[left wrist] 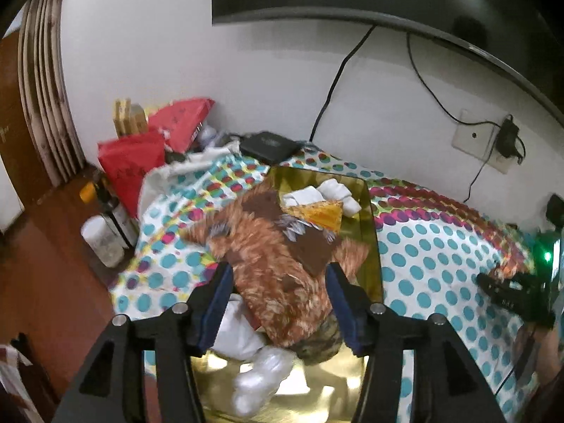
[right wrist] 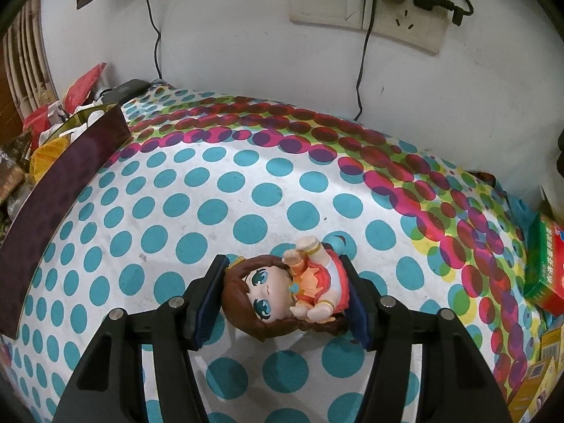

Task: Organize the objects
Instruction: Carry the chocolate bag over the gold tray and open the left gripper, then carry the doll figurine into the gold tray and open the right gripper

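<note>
The left gripper [left wrist: 278, 275] hangs over a gold-lined box [left wrist: 374, 246] on the polka-dot tablecloth [left wrist: 423, 246]; its jaws stand wide, with a brown and orange patterned cloth [left wrist: 275, 282] lying between them, and neither blue pad visibly presses on it. The cloth drapes across the box and spills over its left edge; under it in the box lie a rolled white cloth [left wrist: 335, 192], a yellow-orange packet [left wrist: 326, 213] and, nearer the camera, a clear plastic wrapper [left wrist: 261, 377] and a white bag [left wrist: 236, 335].

The right gripper [right wrist: 283, 282] is clamped on a small doll [right wrist: 282, 292] — brown hair, large teal eyes, a red and orange dress; the doll lies crosswise between the fingers, its head against the left pad and its skirt against the right one, over the dotted cloth. Whether it rests on the cloth or is just lifted off it I cannot tell.

In the right wrist view the box shows its dark outer wall at the far left, well apart from the doll; a green and red carton [right wrist: 544, 264] sits at the table's right edge.

Behind the table, a wall socket [right wrist: 366, 3] carries black plugs; red bags [left wrist: 134, 162] and a black set-top box [left wrist: 269, 144] crowd the back left corner.
</note>
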Motion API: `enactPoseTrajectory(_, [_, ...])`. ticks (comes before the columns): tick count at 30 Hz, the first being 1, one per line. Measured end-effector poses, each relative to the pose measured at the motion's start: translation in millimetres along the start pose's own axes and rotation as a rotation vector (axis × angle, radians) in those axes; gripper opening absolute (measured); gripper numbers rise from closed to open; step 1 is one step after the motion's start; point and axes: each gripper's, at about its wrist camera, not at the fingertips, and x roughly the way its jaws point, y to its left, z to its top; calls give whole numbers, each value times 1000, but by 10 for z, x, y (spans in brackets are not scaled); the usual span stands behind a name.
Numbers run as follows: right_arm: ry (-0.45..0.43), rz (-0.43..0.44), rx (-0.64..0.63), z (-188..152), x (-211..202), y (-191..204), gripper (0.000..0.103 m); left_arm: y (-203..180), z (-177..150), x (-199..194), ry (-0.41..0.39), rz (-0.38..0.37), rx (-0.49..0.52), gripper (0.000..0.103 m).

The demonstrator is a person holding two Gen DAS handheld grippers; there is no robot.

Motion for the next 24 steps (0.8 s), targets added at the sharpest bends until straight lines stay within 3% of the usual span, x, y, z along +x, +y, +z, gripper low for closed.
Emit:
enactPoseTrajectory(4, [-35,-16,-8,0,-64,17,58,65,-81,-158,-32,-13,15,59])
enactPoseTrajectory(9, [-96,-8,-22,10,-222,98,58,216,-202,-200,-10,-55,-21,60])
enactPoseTrajectory(12, [-116,15,-43,64,-359,271,58,310,-267,-279,-34,-25,-26,60])
enactPoseTrajectory(19, [-188,187,-167,207,-910,1137,58,464,-385,-453,-28,9,-20,60])
enactPoseTrajectory(24, [-185,310,-266,162,-1129,1835,58,597,-410,-553,-25,23,-32,60])
